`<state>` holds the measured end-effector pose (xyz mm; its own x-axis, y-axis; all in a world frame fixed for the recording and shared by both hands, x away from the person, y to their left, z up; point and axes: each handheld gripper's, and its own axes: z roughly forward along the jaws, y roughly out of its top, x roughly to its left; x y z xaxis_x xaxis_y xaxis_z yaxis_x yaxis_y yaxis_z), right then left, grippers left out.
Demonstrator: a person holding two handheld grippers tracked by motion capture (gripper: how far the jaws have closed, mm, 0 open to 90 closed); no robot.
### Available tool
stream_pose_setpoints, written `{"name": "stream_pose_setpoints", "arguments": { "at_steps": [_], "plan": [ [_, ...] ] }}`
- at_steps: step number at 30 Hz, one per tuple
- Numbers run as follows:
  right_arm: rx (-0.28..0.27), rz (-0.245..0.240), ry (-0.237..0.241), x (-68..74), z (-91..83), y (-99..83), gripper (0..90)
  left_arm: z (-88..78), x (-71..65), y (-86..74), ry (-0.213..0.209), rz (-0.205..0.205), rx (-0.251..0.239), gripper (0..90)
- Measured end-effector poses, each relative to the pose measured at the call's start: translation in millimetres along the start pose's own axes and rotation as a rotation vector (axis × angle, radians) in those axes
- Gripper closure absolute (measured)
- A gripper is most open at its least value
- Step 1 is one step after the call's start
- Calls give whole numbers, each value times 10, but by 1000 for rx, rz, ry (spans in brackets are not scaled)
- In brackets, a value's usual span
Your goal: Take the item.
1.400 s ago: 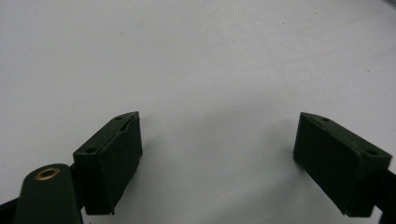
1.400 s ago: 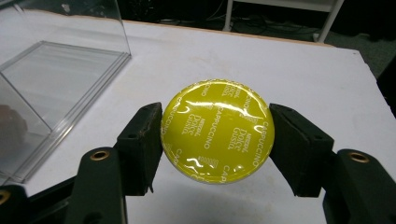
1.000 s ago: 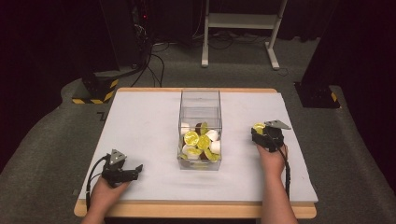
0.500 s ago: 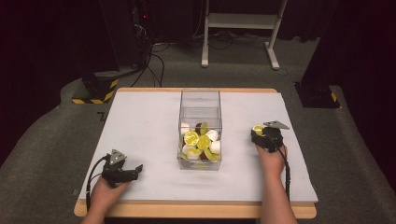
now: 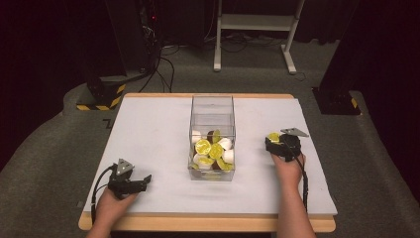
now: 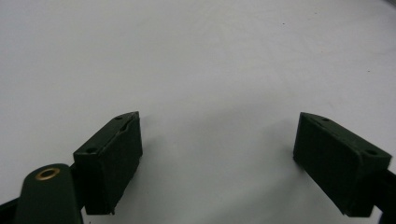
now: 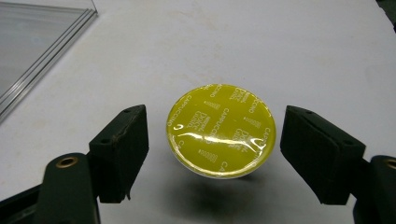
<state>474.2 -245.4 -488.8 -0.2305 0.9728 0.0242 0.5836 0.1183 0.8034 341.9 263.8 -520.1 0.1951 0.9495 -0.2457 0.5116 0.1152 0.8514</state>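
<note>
Left gripper sits nearest on the white table, jaws wide apart, just bare tabletop between them. Right gripper has just been opening its jaws; the yellow-lidded capsule stands on the table between the pads with a gap on each side. The foil reads "CAPPUCCINO" round the rim. Further back, left of that capsule, the clear plastic box holds more yellow and white capsules.
</note>
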Motion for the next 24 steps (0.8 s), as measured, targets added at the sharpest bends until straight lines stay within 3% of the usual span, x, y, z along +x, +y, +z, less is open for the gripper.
{"name": "stream_pose_setpoints", "arguments": {
  "at_steps": [17, 24],
  "plan": [
    [-92, -22, 25, 84, -190, 85, 223, -2, 4, 1, -1, 3, 3, 157],
    [-98, -41, 40, 185, -285, 129, 210, -5, 9, 2, -2, 9, 11, 157]
  ]
}}
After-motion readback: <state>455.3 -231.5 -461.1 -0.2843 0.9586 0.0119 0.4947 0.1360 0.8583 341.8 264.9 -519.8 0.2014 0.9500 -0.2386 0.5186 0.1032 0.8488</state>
